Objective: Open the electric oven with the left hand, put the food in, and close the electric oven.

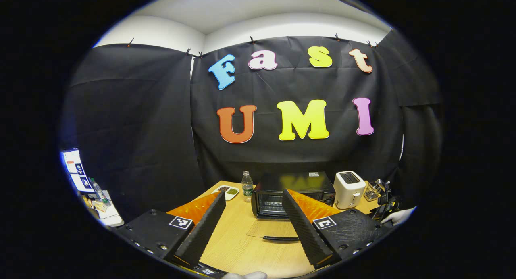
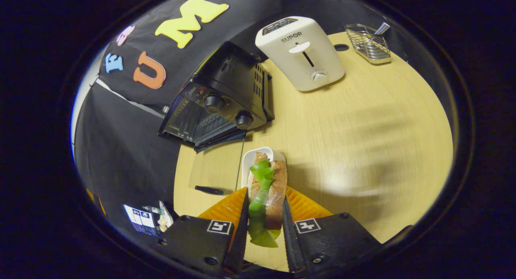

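Observation:
The black electric oven (image 1: 294, 190) stands at the back of the wooden table with its glass door (image 1: 270, 230) folded down flat, handle (image 1: 280, 238) toward me. My left gripper (image 1: 253, 193) hovers open in front of it, nothing between its fingers. In the right gripper view the oven (image 2: 219, 99) is at upper left, its open door (image 2: 209, 166) on the table. My right gripper (image 2: 265, 196) is shut on a brown-bread sandwich (image 2: 279, 178) with green lettuce. The sandwich's far end lies over a small white dish (image 2: 250, 160); I cannot tell whether it touches.
A white toaster (image 2: 300, 53) stands right of the oven, with a wire basket (image 2: 369, 43) beyond it. Left of the oven are a water bottle (image 1: 247, 186) and a small dish (image 1: 227, 191). A gloved hand (image 1: 397, 215) shows at the table's right edge.

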Tool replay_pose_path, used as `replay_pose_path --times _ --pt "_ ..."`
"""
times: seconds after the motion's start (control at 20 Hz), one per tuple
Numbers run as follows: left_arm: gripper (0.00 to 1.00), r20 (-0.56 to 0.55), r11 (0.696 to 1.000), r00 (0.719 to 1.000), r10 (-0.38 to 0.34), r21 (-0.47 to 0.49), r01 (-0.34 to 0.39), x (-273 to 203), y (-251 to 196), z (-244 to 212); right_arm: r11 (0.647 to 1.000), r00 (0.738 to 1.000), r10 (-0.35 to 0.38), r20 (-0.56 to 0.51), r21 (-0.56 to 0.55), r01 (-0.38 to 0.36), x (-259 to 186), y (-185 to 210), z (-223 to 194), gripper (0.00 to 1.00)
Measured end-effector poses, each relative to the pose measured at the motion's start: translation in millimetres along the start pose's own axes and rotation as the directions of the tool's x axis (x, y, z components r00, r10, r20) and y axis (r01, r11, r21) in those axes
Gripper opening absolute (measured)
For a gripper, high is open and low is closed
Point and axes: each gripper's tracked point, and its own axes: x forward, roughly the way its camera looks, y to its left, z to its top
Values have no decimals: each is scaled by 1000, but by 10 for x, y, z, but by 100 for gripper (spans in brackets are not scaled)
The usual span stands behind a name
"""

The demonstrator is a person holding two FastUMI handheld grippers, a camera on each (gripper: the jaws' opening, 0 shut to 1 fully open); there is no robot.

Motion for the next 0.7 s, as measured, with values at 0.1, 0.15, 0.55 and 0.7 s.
replay_pose_path --times 0.1,0.15,0.55,0.7 --pt "93 1 1000 1000 -3 -4 3 7 53 -17 1000 1000 -5 26 1 5 -41 83 28 34" --pt "93 -5 1000 1000 -13 -7 13 14 73 -39 1000 999 -11 46 -1 11 -91 126 57 42" --pt "93 -8 999 999 -51 0 51 57 454 -160 999 936 -11 352 -37 25 -652 949 321 42" --pt "93 -21 996 996 -91 8 91 38 523 -248 999 891 12 454 -32 3 -663 1332 294 42"
